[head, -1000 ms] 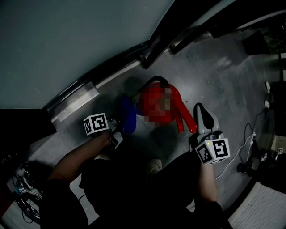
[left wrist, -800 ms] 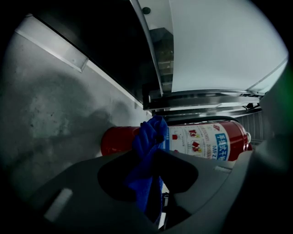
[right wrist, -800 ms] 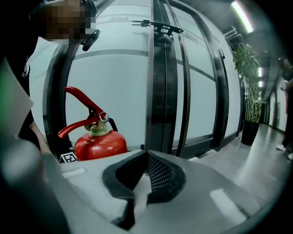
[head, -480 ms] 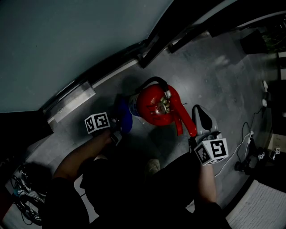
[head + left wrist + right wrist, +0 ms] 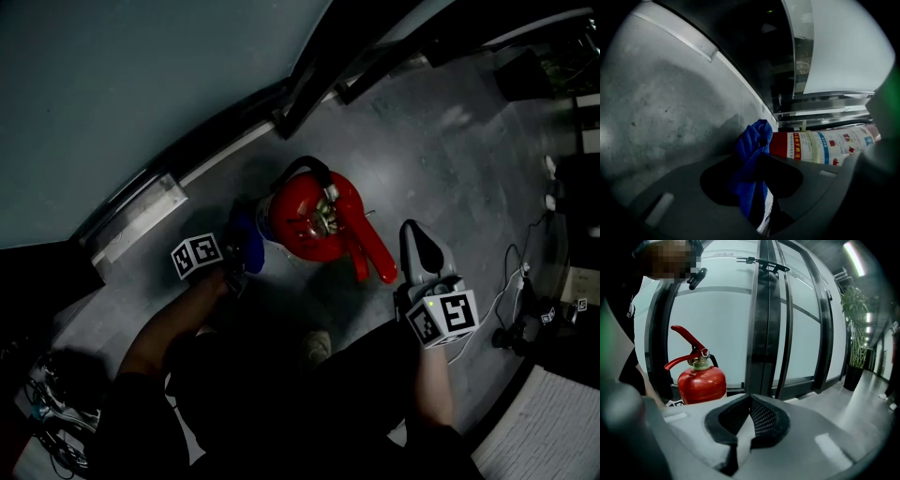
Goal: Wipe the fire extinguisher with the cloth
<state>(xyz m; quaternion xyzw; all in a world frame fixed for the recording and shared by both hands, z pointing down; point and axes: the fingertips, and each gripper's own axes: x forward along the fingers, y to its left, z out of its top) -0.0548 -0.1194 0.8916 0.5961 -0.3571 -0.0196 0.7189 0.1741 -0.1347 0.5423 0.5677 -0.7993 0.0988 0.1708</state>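
A red fire extinguisher (image 5: 309, 216) stands upright on the grey floor by a glass wall, its red handle (image 5: 375, 262) pointing toward the right gripper. My left gripper (image 5: 239, 258) is shut on a blue cloth (image 5: 248, 234), and the cloth presses against the extinguisher's left side. In the left gripper view the blue cloth (image 5: 752, 164) sits bunched between the jaws, beside the labelled cylinder (image 5: 820, 146). My right gripper (image 5: 417, 246) hangs to the right of the handle with jaws closed together and nothing in them. The right gripper view shows the extinguisher (image 5: 701, 380) ahead at left.
A glass wall with dark frames (image 5: 309, 66) runs behind the extinguisher, with a pale metal sill (image 5: 131, 220) at its foot. Cables (image 5: 511, 291) lie on the floor at right, and more wires (image 5: 47, 422) at lower left. The person's shoe (image 5: 319, 345) is near the extinguisher.
The left gripper and its blue cloth have stayed against the extinguisher's left side. The head view has shifted, so everything sits slightly higher and further left. The right gripper keeps its place.
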